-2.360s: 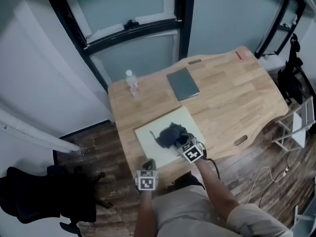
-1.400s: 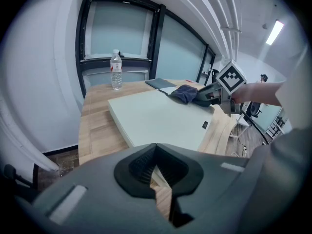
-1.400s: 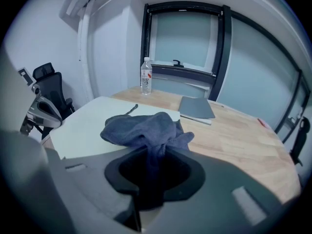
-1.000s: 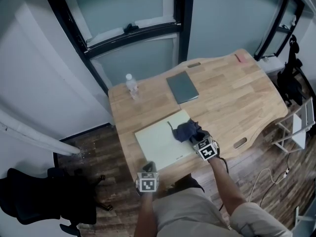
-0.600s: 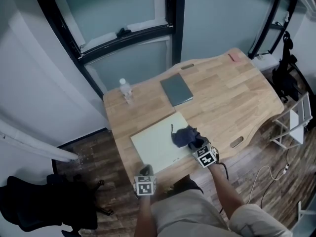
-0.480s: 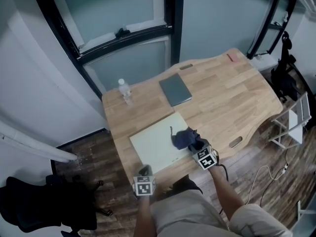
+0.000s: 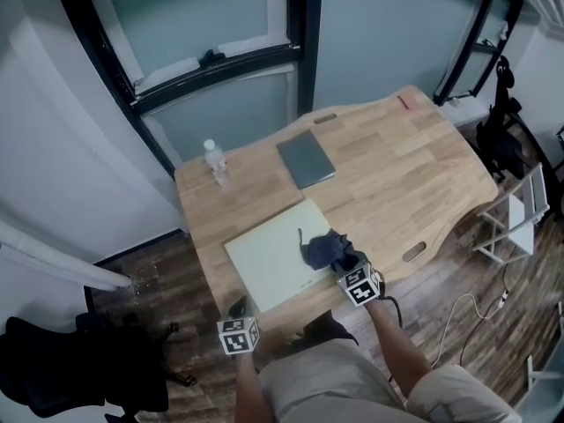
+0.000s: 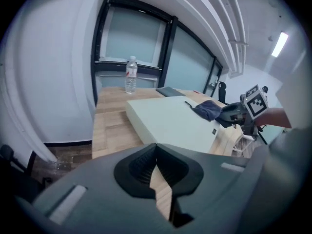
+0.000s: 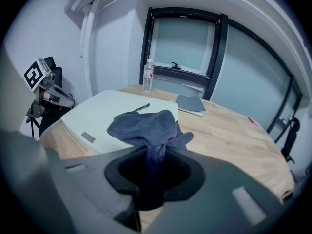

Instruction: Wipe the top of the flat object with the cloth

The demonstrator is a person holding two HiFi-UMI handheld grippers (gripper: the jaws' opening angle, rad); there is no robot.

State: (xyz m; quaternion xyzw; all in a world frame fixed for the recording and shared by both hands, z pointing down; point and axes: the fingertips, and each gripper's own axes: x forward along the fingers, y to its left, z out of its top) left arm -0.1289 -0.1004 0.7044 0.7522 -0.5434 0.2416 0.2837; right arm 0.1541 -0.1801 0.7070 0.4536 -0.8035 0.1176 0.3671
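Observation:
A pale flat slab (image 7: pixel 269 256) lies on the wooden table (image 7: pixel 397 174) near its front edge. A dark blue cloth (image 7: pixel 322 248) rests bunched on the slab's right end. My right gripper (image 7: pixel 345 266) is shut on the cloth's near end; in the right gripper view the cloth (image 9: pixel 144 123) runs from the slab (image 9: pixel 97 112) down into the right gripper (image 9: pixel 155 152). My left gripper (image 7: pixel 238 308) hangs off the table's front edge, left of the slab, shut and holding nothing. The left gripper view shows the slab (image 8: pixel 168 122) and cloth (image 8: pixel 207 109) beyond the left gripper (image 8: pixel 156 147).
A water bottle (image 7: pixel 211 159) stands at the table's far left corner. A grey notebook (image 7: pixel 305 159) lies behind the slab. A small red item (image 7: pixel 404 102) sits at the far right edge. A black chair (image 7: pixel 53 359) is on the floor at left, a white rack (image 7: pixel 520 218) at right.
My right gripper has dragged the cloth from the slab's middle to its right end. My left gripper has dropped a little lower and leftward, still off the table.

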